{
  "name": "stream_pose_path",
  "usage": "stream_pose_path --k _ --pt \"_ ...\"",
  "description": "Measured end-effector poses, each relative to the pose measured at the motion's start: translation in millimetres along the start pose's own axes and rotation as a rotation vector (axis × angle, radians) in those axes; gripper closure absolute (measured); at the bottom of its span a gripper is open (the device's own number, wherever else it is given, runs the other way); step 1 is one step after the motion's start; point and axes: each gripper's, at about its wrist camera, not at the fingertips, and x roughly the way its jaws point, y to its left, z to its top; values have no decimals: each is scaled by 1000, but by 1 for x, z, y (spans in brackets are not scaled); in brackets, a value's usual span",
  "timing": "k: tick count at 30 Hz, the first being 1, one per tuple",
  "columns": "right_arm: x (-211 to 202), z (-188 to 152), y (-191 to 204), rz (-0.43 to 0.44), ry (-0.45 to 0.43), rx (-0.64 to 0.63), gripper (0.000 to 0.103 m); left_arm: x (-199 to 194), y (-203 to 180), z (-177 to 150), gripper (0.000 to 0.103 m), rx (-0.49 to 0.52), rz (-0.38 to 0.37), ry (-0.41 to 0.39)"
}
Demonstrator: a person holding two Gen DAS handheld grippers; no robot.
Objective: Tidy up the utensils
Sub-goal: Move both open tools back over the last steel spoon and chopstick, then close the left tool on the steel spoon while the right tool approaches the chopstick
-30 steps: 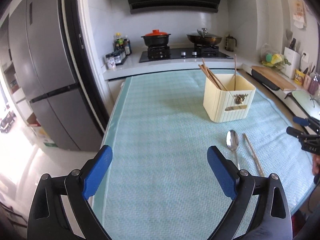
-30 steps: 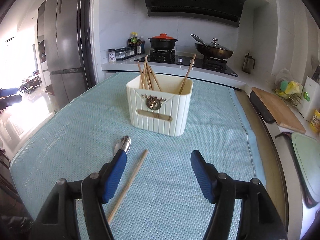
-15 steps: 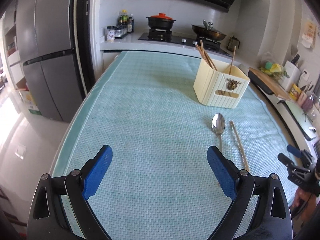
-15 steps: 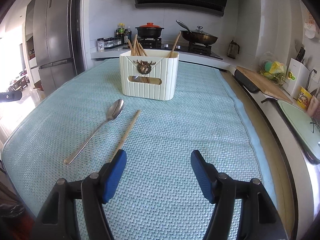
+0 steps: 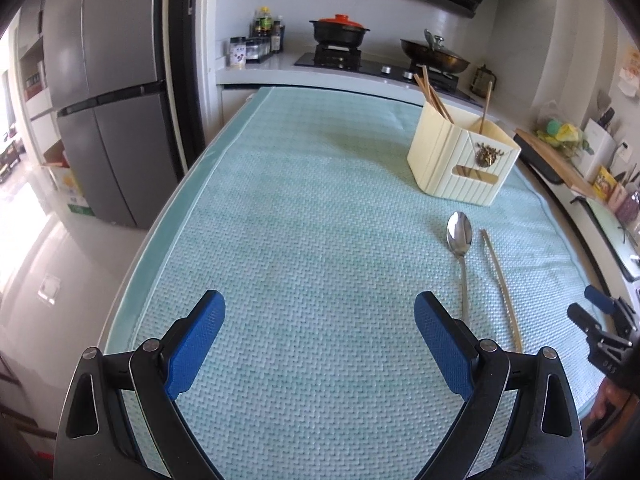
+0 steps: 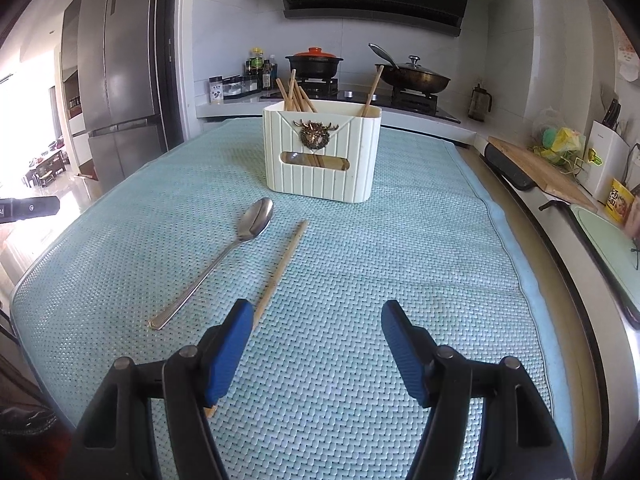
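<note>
Lying flat on table [image 6: 400, 240], shiny spoon [image 6: 224, 256] bowl toward 1 o'clock, chopstick [image 6: 282, 266] alongside; both tools [image 5: 318, 344] [image 6: 316, 344] spread, gripping nothing.

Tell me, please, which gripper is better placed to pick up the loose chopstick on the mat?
Right. The right gripper is open with the chopstick running beneath its left finger. The left gripper, also open, has the spoon between itself and that chopstick.

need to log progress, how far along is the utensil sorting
Partly done: several chopsticks already stand in the cream utensil holder. Nothing is in hand; the right tool and left tool are both open and empty above the teal mat. Left to put away: the metal spoon and one loose chopstick.
</note>
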Motion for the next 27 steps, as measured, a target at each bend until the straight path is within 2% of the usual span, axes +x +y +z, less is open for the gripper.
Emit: stream_pose_path --k 7,14,20,24,27 --pt "1 -2 -2 8 6 23 35 6 -7 -2 7 9 -18 15" --pt "6 -6 -18 -11 18 91 35 18 -26 -3 7 30 -83 43" --pt "25 -4 -14 21 69 93 35 50 -63 3 7 100 -167 94" --pt "47 -1 -9 60 124 90 35 77 -92 20 7 163 -235 88" --pt "51 4 -9 79 126 116 36 103 -111 34 7 209 -268 104"
